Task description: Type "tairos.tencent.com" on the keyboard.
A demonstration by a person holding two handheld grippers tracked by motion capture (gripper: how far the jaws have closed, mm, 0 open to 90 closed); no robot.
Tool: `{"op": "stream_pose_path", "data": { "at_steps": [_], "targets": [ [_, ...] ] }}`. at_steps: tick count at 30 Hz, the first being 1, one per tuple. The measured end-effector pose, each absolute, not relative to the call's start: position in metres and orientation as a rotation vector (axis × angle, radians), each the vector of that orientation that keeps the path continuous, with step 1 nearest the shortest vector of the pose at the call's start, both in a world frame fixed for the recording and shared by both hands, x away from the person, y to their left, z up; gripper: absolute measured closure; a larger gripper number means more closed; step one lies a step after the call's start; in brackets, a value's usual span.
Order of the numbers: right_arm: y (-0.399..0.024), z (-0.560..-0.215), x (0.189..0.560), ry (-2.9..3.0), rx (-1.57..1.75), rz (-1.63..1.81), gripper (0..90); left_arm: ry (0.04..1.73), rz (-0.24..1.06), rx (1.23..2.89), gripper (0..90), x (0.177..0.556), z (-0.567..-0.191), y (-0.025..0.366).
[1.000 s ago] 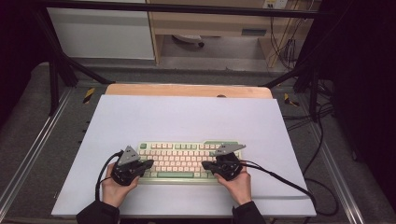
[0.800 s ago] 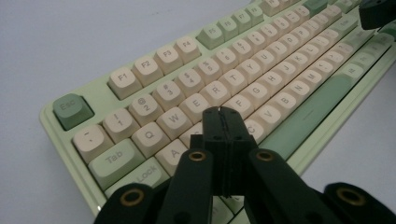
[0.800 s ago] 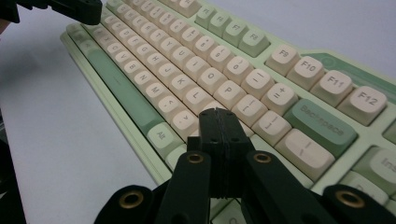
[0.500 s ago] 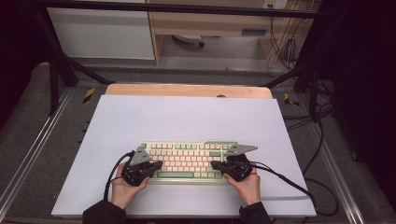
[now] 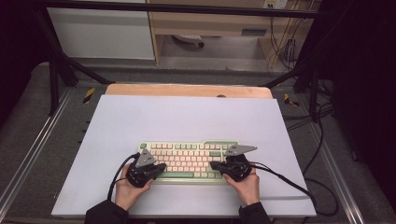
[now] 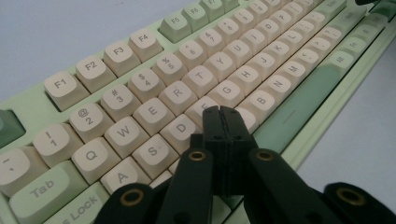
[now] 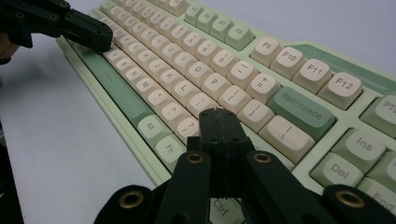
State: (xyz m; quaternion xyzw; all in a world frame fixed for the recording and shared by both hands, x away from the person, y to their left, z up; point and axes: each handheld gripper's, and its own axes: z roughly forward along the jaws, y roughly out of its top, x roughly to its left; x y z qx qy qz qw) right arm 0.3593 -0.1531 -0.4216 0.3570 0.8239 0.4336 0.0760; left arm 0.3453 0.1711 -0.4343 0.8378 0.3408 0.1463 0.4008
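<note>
Two tongs sit over the keyboard (image 5: pixel 189 161), which lies on the white sheet (image 5: pixel 187 116) near your edge of the worktop. Your left tongs (image 6: pixel 221 113) are fully closed and empty, tips above the D–F keys. Your right tongs (image 7: pixel 217 115) are likewise closed on nothing, tips over the keys just right of the space bar (image 7: pixel 114 88).

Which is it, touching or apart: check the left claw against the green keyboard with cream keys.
Cannot tell. In the left gripper view the shut left claw covers keys on the green keyboard, hiding any gap or contact.
</note>
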Motion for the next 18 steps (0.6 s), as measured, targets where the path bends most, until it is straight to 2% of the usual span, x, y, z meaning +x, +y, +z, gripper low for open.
{"op": "stream_pose_path", "data": {
  "at_steps": [18],
  "targets": [
    [-0.1533,-0.4225,0.3597,2.474,1.060,1.297,90.0,0.875,0.389,2.097,89.7,0.3459,-0.4259,0.1777]
  ]
}}
